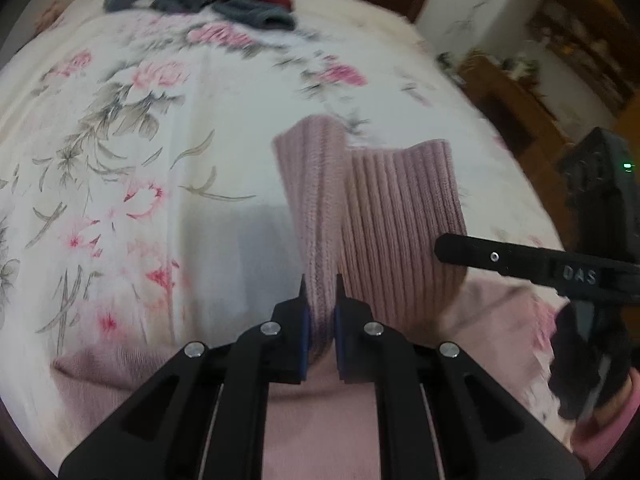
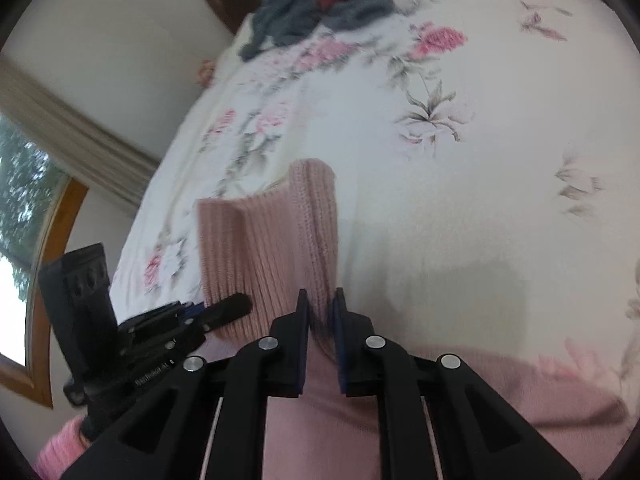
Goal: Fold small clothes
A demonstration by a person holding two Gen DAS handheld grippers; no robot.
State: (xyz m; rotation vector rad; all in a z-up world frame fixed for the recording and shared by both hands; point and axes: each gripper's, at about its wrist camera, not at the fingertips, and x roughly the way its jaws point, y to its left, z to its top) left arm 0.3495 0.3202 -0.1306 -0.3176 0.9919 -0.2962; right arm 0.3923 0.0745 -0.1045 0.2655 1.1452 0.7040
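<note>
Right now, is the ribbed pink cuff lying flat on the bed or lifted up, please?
Lifted. The ribbed pink cuff stands raised above the floral bedsheet, pinched by the left gripper and right gripper.

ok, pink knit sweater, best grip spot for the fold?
The ribbed band, at its two corners, from the near side. It stands raised off the floral bedspread, stiff and thick. The left gripper and right gripper each pinch one end.
</note>
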